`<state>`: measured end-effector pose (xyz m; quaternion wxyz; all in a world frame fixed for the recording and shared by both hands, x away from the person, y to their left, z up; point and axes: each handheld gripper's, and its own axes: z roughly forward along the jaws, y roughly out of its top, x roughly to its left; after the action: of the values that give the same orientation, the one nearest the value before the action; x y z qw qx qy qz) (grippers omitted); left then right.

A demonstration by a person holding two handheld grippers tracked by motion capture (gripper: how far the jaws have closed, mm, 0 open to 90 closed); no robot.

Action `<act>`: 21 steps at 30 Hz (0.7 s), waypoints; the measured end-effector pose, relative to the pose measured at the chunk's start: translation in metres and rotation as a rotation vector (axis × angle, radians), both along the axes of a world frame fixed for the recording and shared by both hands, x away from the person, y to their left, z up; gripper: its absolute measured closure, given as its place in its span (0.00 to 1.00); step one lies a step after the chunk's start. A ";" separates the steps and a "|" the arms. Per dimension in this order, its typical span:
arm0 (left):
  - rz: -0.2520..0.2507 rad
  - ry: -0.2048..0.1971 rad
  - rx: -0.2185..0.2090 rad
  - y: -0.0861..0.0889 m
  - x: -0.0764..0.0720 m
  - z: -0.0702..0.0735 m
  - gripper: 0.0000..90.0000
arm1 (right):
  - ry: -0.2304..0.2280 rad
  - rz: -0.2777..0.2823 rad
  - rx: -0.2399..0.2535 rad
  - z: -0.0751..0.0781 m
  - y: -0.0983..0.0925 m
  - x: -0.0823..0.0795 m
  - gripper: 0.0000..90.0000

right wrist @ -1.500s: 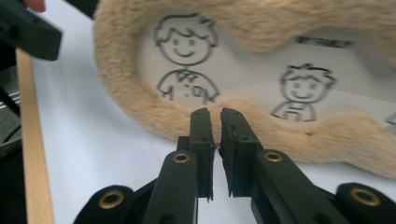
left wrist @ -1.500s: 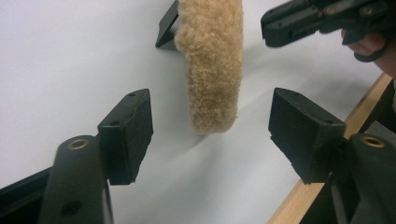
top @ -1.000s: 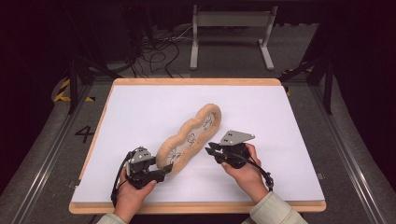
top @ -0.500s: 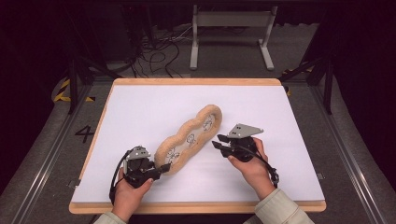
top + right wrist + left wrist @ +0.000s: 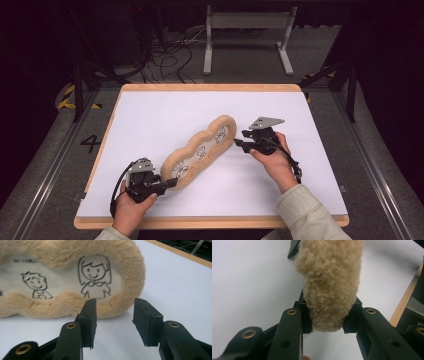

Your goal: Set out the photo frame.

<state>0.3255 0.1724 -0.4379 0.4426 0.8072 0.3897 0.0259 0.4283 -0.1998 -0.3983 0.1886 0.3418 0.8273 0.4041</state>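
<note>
One end of the plush cushion [image 5: 200, 152] was already pinched between the jaws of the left gripper [image 5: 167, 184], which were clamped on its fleecy rim. The right gripper [image 5: 239, 144] sat just beside the far end, jaws wide and empty. Judging by this, that second grasp remained undone.

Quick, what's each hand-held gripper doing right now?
Left hand-held gripper: closed on the near end of the plush mat.
Right hand-held gripper: open, holding nothing, beside the mat's far end.
</note>
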 end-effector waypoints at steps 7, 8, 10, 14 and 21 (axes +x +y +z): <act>0.000 0.005 0.000 0.002 0.001 0.000 0.75 | 0.005 -0.027 -0.006 -0.005 0.002 0.024 0.55; 0.000 0.004 0.000 0.002 0.001 0.000 0.75 | 0.001 -0.031 -0.010 -0.007 0.003 0.027 0.55; -0.001 0.003 -0.001 0.003 0.001 0.000 0.75 | 0.014 -0.028 -0.015 -0.012 0.004 0.032 0.54; 0.000 -0.004 -0.001 0.003 0.001 -0.001 0.75 | 0.039 -0.014 -0.006 -0.022 0.007 0.041 0.54; 0.001 -0.002 -0.004 0.002 0.000 -0.001 0.75 | 0.047 0.018 0.034 -0.026 0.009 0.053 0.59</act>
<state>0.3260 0.1748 -0.4388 0.4444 0.8061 0.3898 0.0265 0.4810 -0.1908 -0.4246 0.1598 0.3469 0.8275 0.4116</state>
